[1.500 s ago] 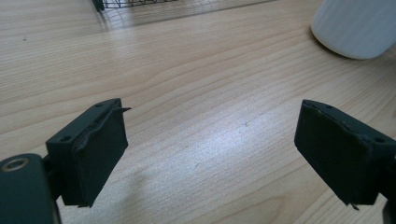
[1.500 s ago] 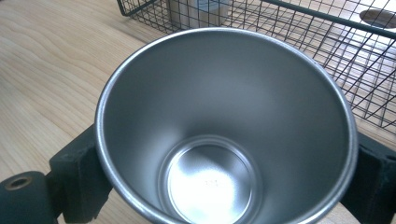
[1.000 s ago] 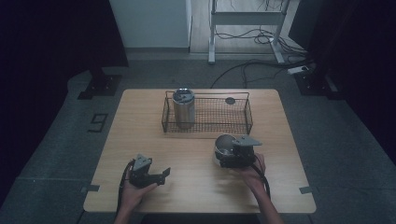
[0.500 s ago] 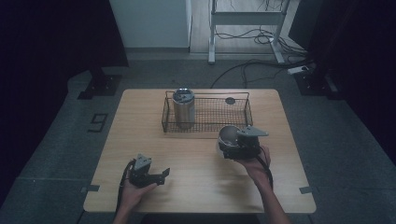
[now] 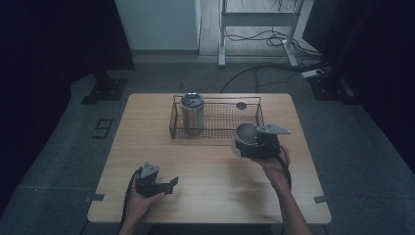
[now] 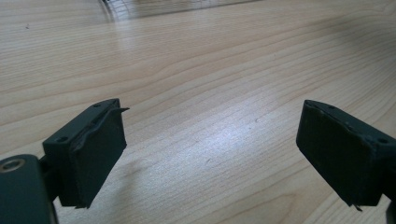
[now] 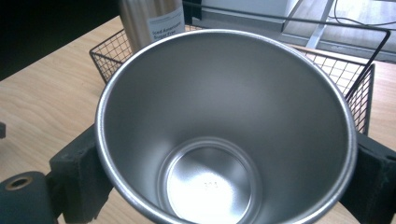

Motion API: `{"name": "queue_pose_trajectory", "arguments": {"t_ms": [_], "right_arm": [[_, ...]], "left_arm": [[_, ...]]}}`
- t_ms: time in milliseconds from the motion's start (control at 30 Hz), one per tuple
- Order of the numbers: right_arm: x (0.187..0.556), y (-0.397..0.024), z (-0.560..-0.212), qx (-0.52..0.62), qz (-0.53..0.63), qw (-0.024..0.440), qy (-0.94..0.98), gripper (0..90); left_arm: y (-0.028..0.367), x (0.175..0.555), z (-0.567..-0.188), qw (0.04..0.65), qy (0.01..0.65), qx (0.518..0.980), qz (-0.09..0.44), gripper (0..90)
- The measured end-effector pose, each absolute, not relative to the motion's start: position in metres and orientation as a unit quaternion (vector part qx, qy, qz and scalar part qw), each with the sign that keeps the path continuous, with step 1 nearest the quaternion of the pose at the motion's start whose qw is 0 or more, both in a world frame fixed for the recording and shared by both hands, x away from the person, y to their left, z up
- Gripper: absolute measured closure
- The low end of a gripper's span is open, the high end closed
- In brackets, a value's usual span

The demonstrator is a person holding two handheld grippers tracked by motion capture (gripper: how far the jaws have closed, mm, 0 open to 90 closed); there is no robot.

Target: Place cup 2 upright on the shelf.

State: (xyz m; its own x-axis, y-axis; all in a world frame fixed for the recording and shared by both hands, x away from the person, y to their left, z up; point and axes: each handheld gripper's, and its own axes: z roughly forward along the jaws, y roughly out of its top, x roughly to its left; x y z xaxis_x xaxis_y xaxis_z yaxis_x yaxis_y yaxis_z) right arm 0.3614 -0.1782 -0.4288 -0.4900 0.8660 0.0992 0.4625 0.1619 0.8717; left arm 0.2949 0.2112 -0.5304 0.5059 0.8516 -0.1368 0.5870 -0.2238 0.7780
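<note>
Steel cup (image 7: 224, 135) empty, pinched between right gripper (image 5: 258, 143) jaws, raised just in front of wire basket (image 5: 247, 128). Lidded tumbler (image 5: 192, 113) upright in basket's left end. Left gripper (image 5: 155, 181) jaws just opening, spread, nothing between, low over bench (image 6: 196, 70).

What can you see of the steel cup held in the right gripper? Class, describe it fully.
The steel cup looks like brushed metal, with a rolled rim, walls tapering to a flat round base, and nothing inside. The right gripper clamps it, one black finger on each side of its wall. It is held in front of the wire basket, near that basket's right end, its mouth tilted toward the gripper's camera. Whether it is clear of the table cannot be told.
</note>
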Motion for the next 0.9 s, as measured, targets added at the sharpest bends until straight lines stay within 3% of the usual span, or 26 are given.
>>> {"name": "queue_pose_trajectory", "arguments": {"t_ms": [900], "right_arm": [[0.397,-0.177,-0.405,0.441,0.451,0.225,0.743,7.4]], "left_arm": [[0.207,0.291,-0.528,0.411,0.467,0.766,0.163,8.8]]}}
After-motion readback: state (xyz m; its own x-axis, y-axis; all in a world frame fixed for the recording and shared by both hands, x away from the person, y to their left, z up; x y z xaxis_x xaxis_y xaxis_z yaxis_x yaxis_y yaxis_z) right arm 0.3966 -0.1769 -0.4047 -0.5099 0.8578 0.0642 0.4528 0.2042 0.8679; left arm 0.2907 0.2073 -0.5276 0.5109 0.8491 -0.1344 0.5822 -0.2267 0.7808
